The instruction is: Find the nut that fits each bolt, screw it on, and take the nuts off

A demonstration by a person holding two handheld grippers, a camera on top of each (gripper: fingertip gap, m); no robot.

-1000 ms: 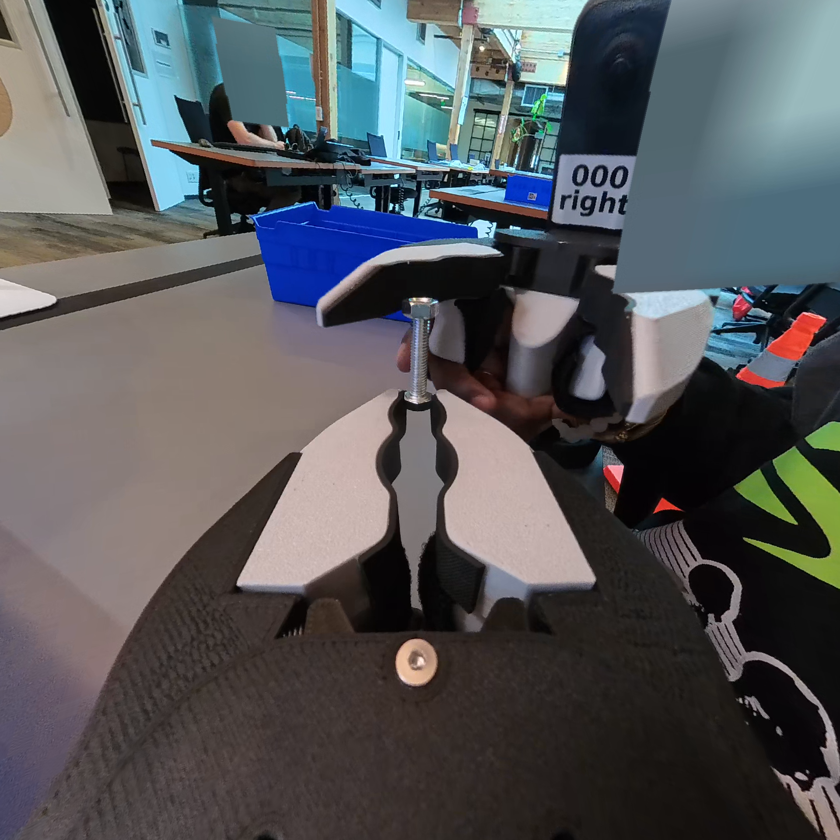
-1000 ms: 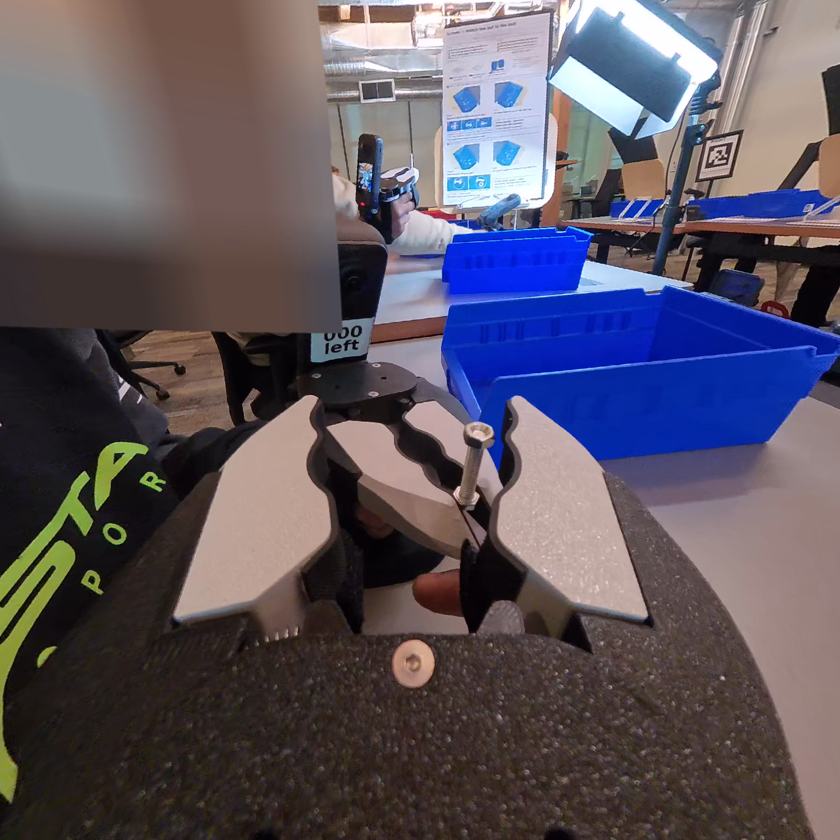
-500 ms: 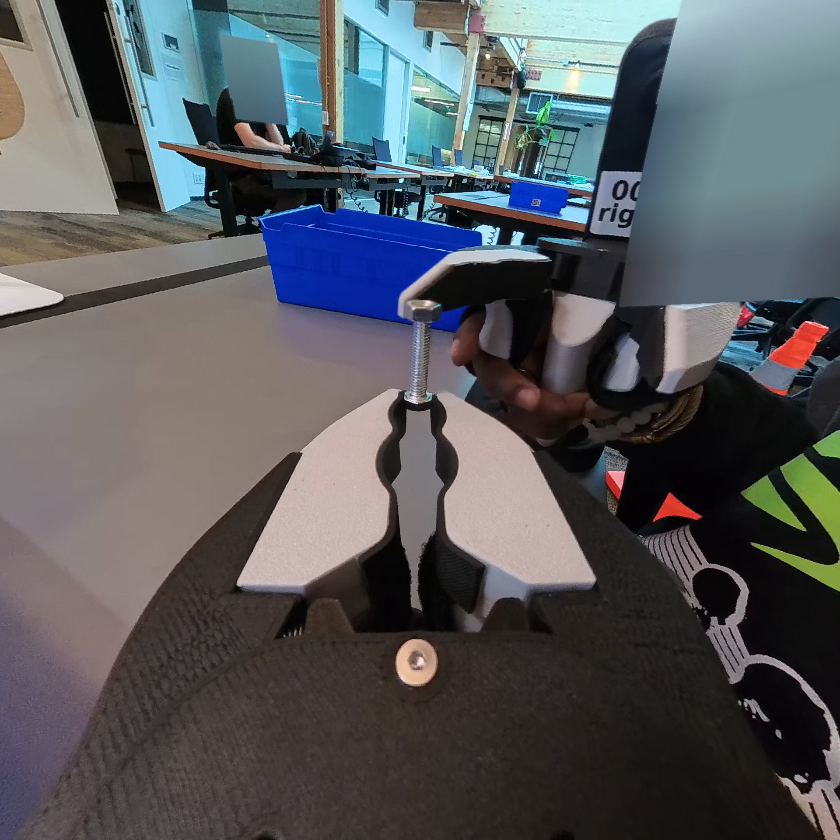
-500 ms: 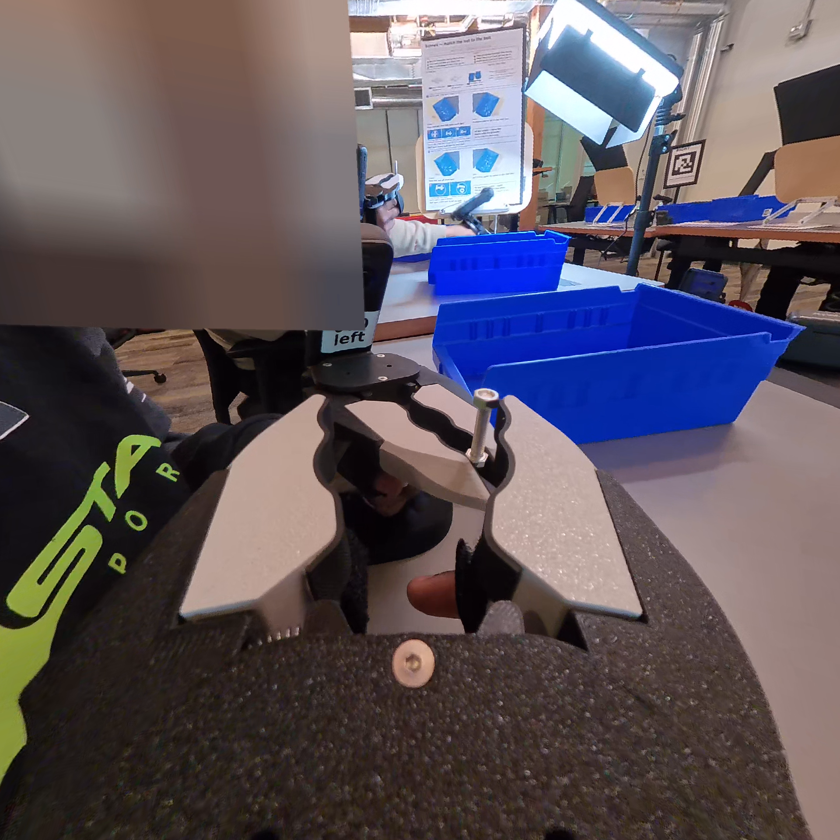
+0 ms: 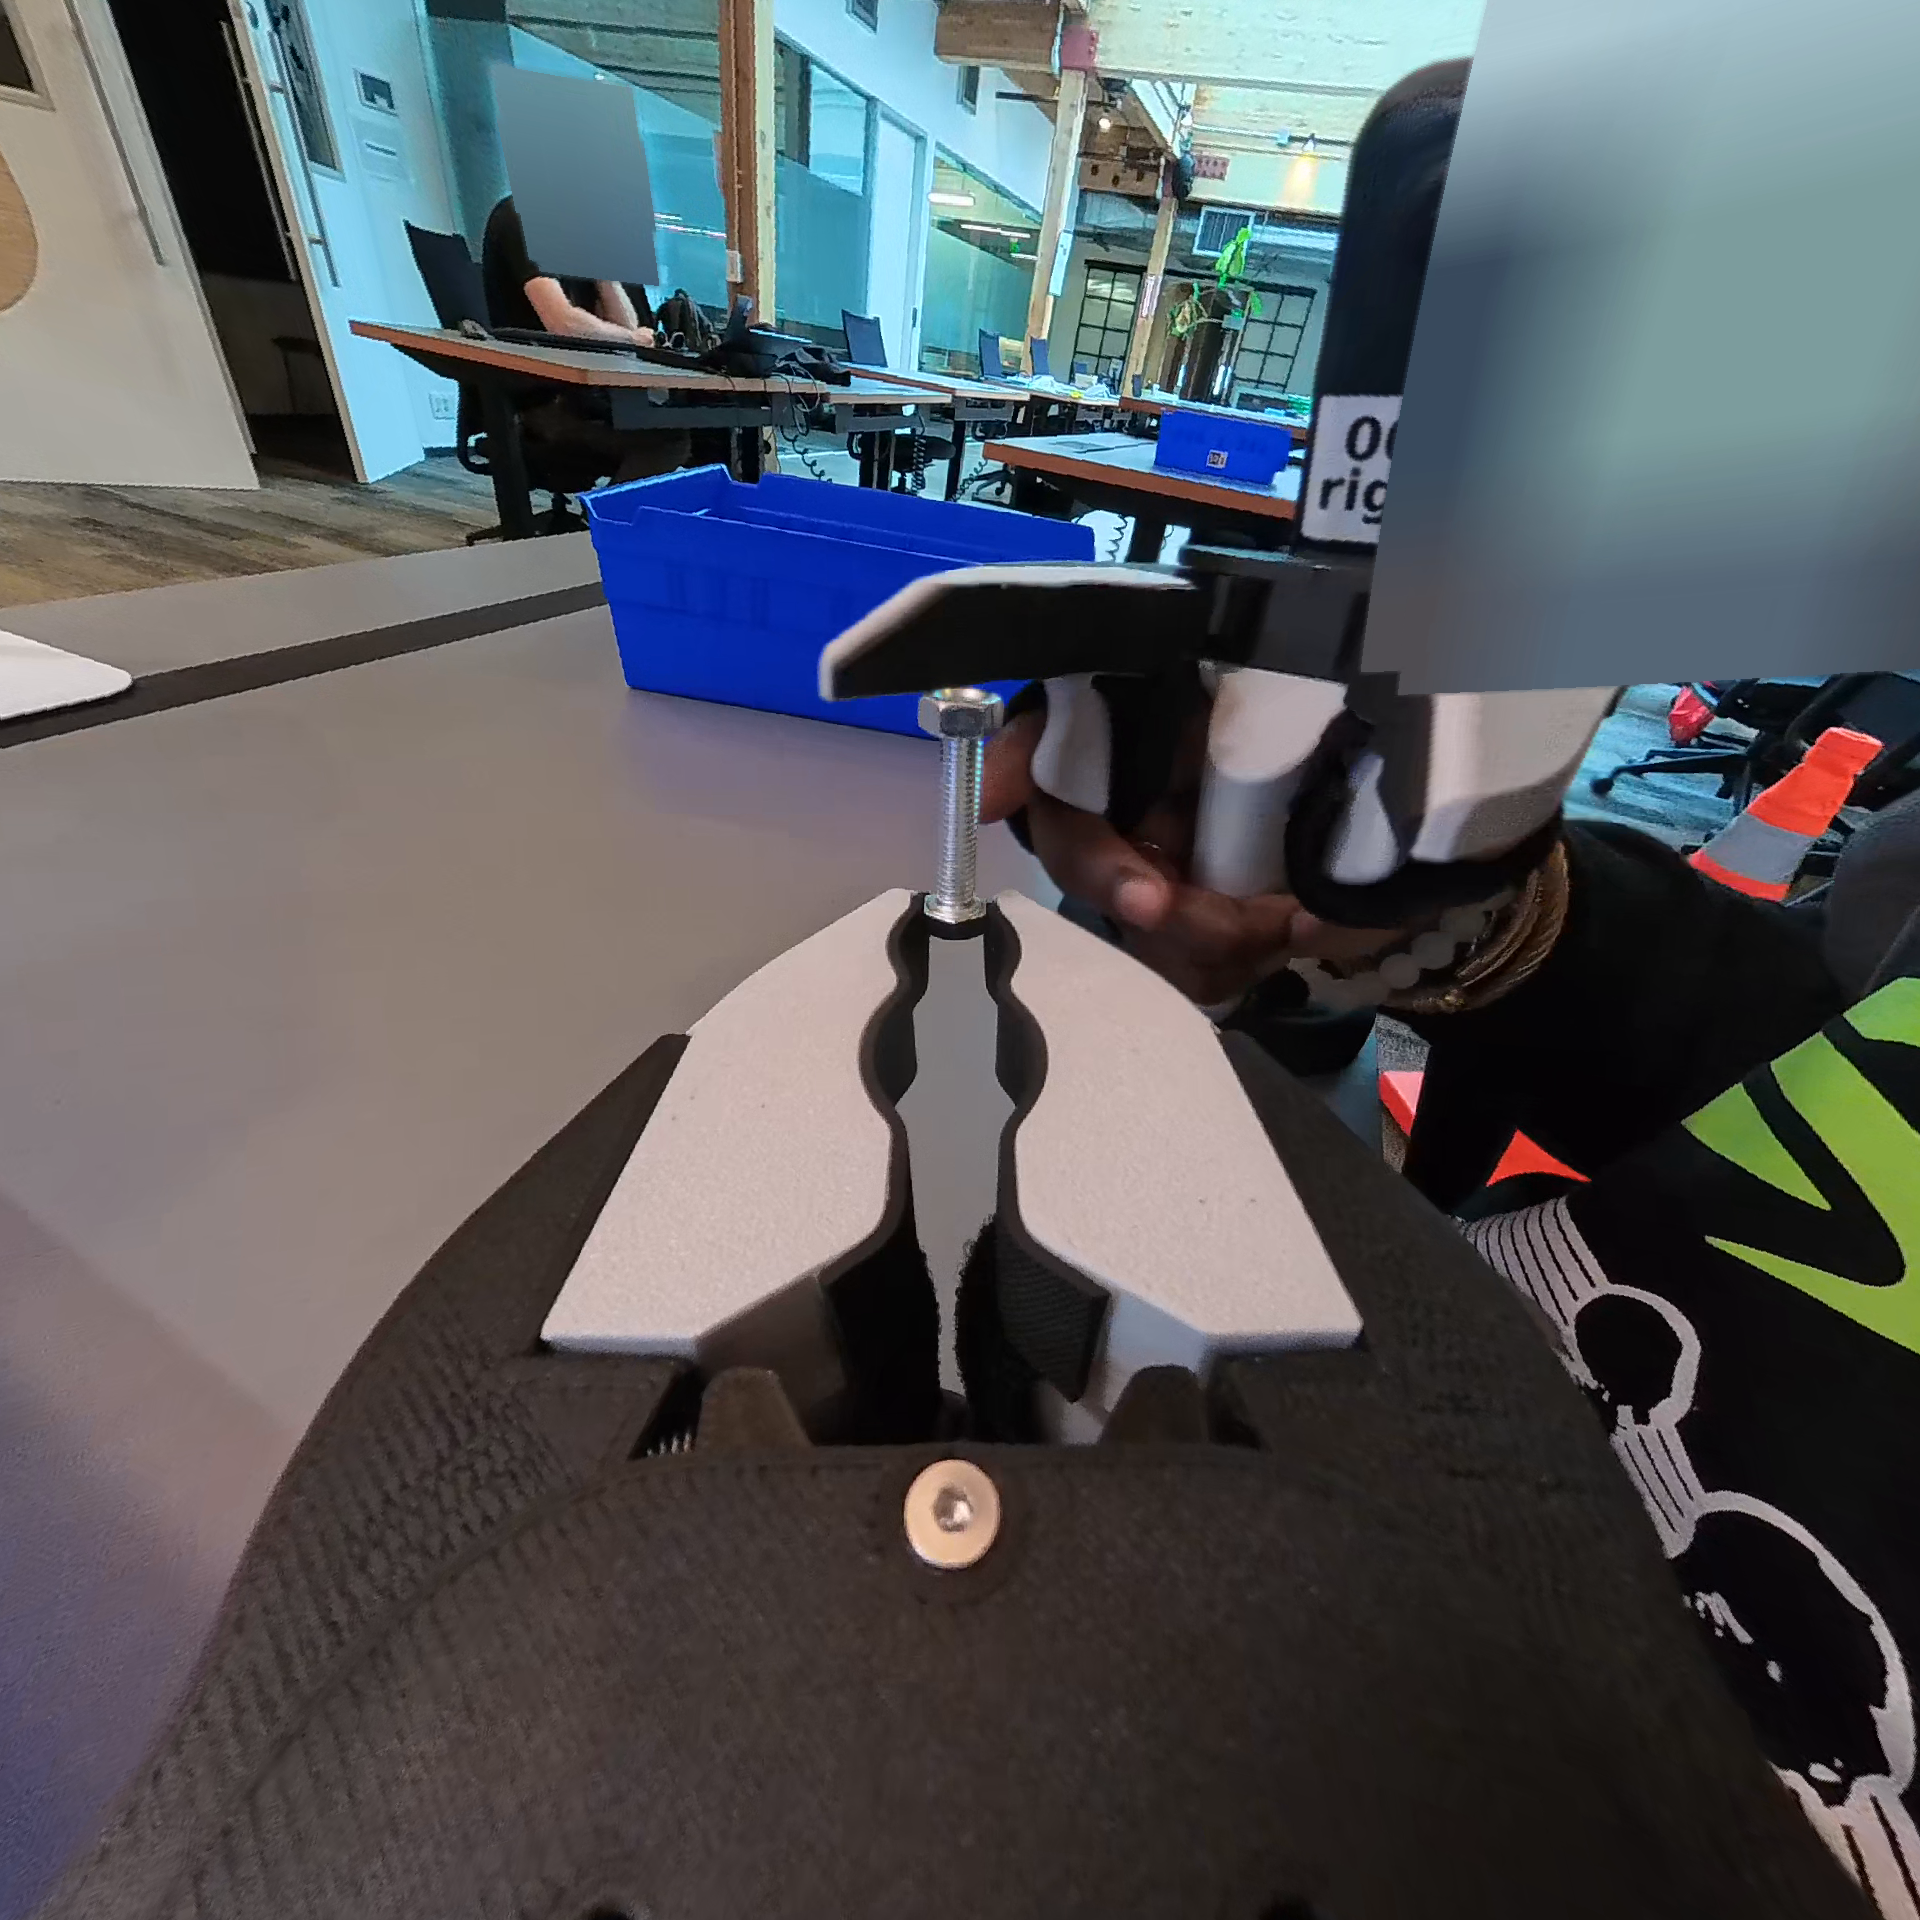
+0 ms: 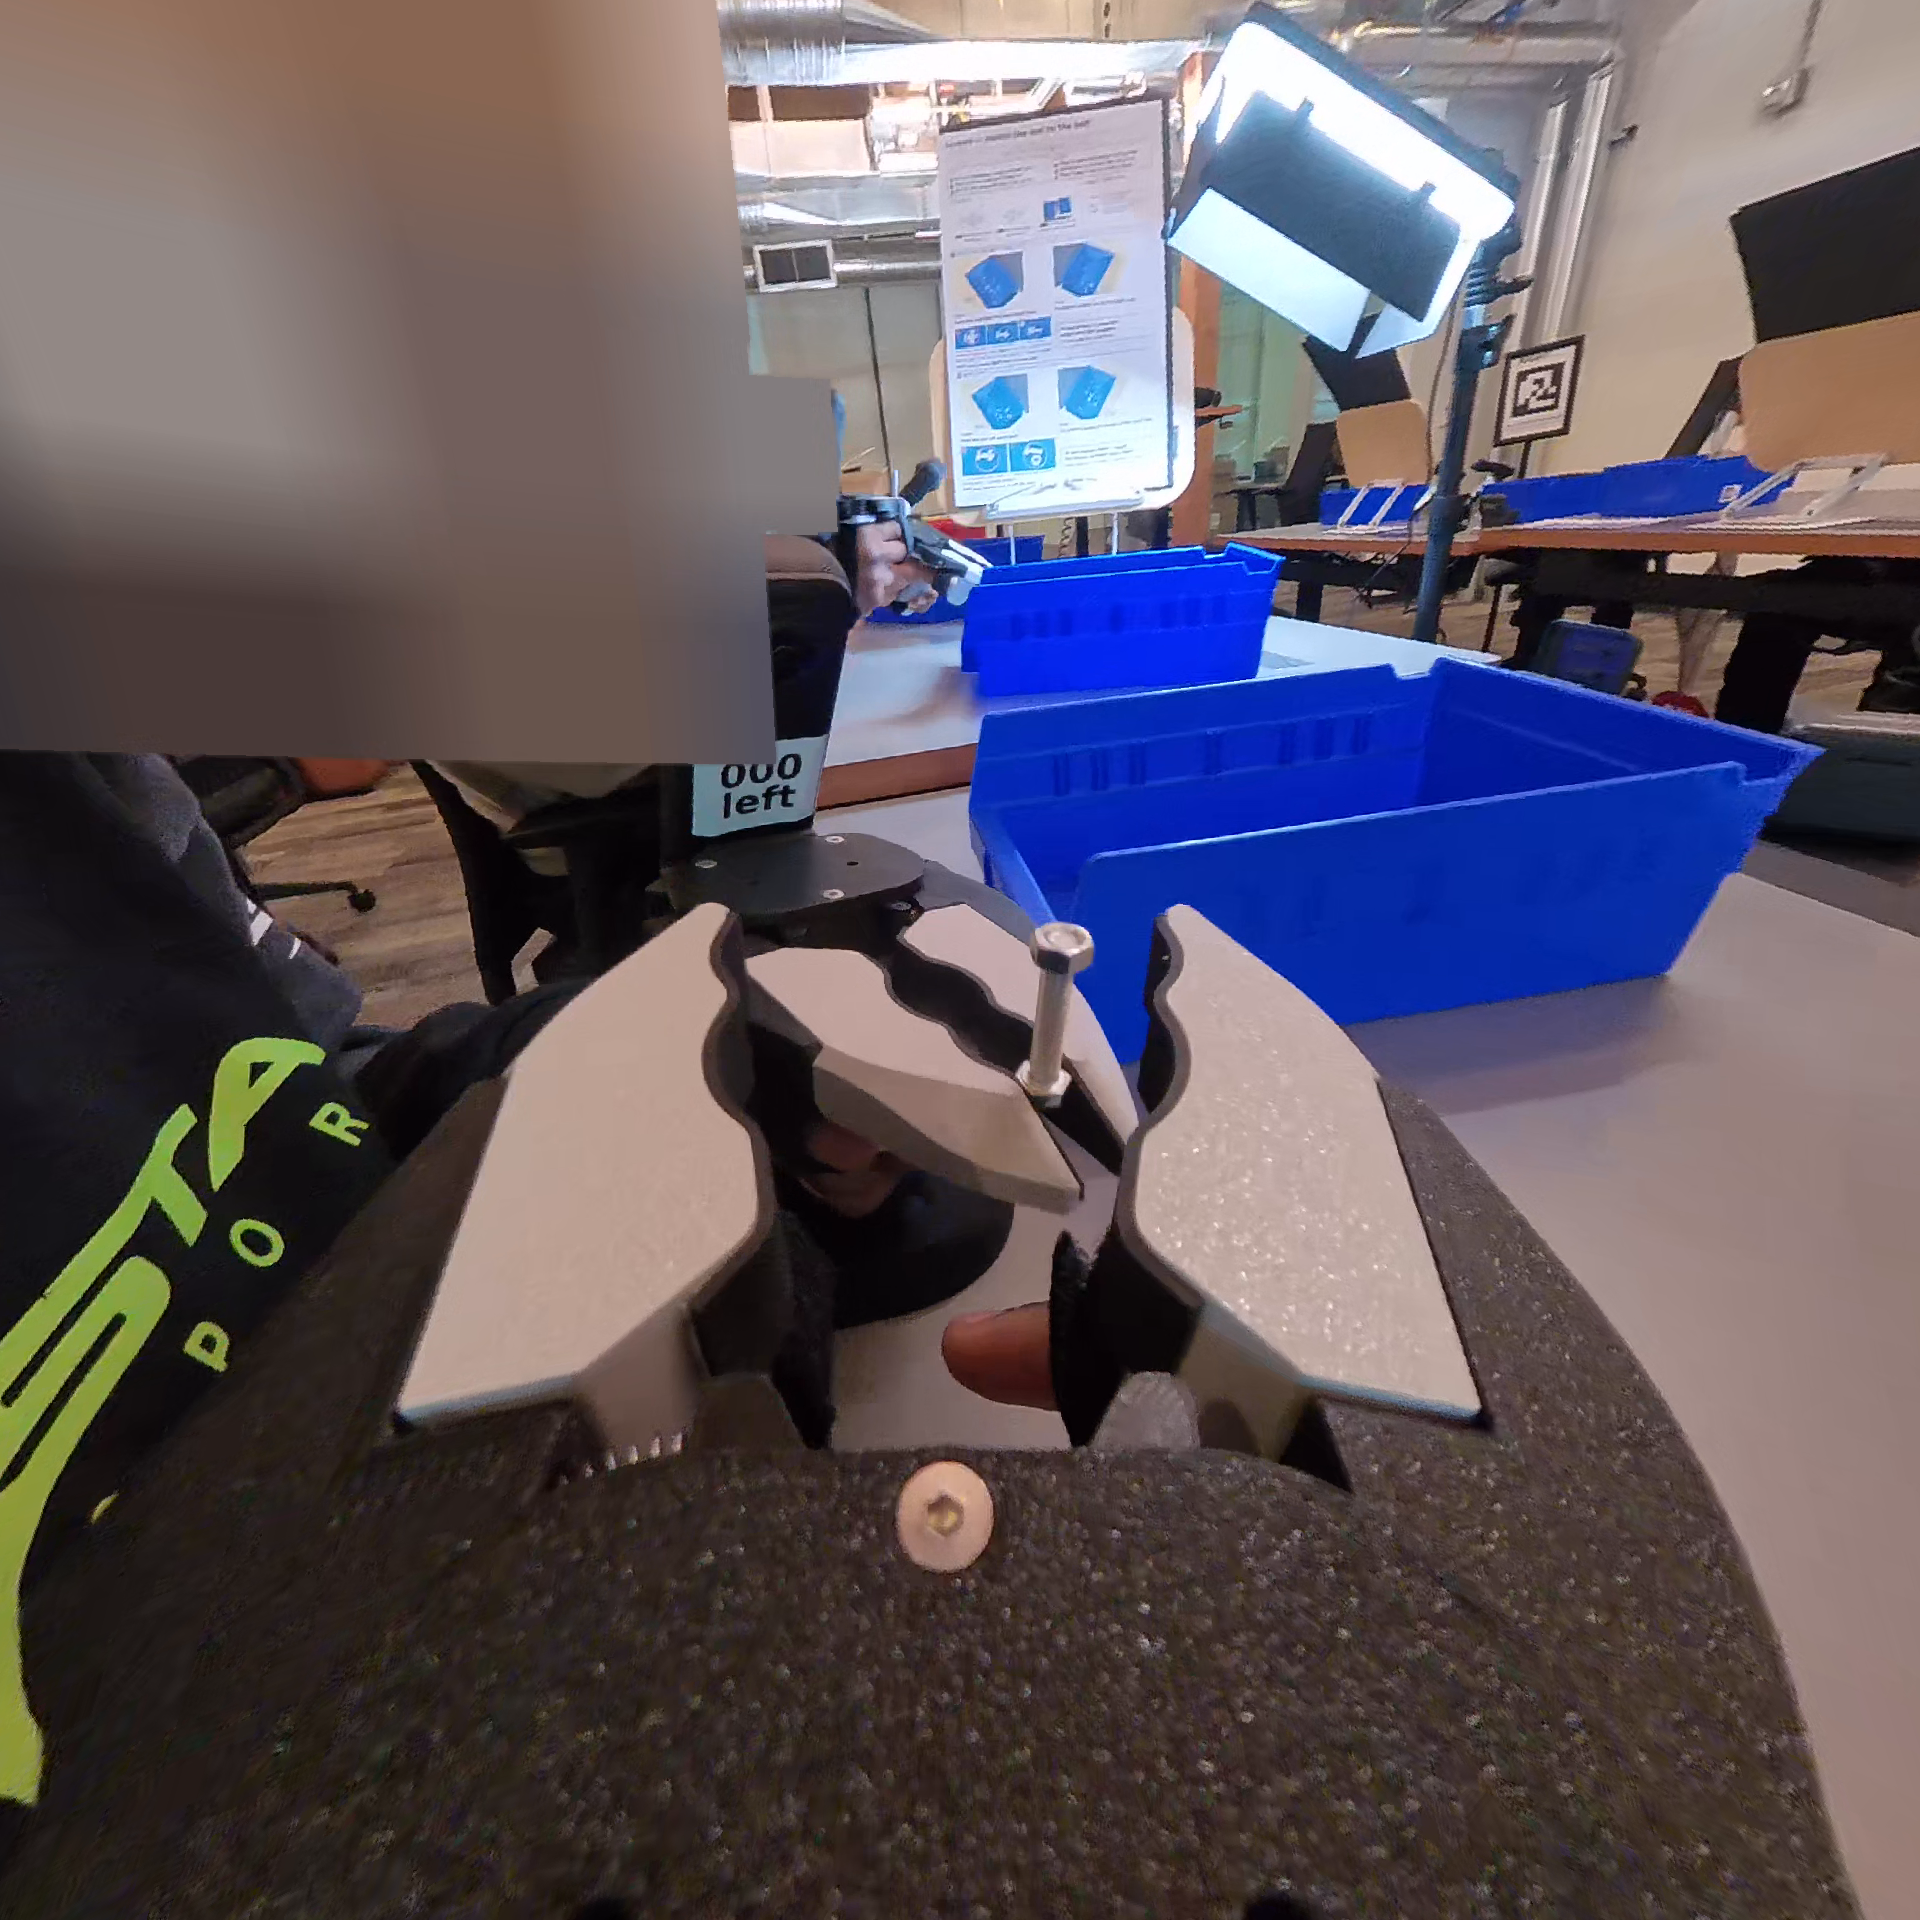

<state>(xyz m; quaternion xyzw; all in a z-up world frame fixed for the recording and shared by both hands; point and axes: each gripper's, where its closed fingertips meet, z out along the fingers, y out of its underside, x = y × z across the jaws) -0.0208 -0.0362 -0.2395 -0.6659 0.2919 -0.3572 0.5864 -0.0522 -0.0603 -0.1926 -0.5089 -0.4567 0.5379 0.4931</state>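
A silver bolt (image 5: pixel 958 800) stands upright, hex head on top, with a nut (image 5: pixel 956 912) on its lower end. My left gripper (image 5: pixel 956 920) is shut on that nut and holds the bolt above the grey table (image 5: pixel 364 883). My right gripper (image 6: pixel 951 935) is open and level with the bolt's head. The bolt (image 6: pixel 1055 1008) stands in the gap, nearer the right finger and touching neither. In the left wrist view, one right finger (image 5: pixel 1018 623) lies just above the bolt head. The left gripper (image 6: pixel 1049 1112) also shows in the right wrist view.
A blue bin (image 6: pixel 1403 883) stands on the table just behind the bolt, and also shows in the left wrist view (image 5: pixel 810 613). A second blue bin (image 6: pixel 1122 623), a poster board (image 6: pixel 1060 312) and a studio lamp (image 6: pixel 1340 187) stand farther back. An orange cone (image 5: pixel 1797 810) is on the floor. The left gripper's tips are roughly 5 centimetres from the right gripper's.
The right gripper has shifted sideways, so the bolt no longer rests against its right finger and now stands free in the gap. The left gripper still holds the bolt upright.
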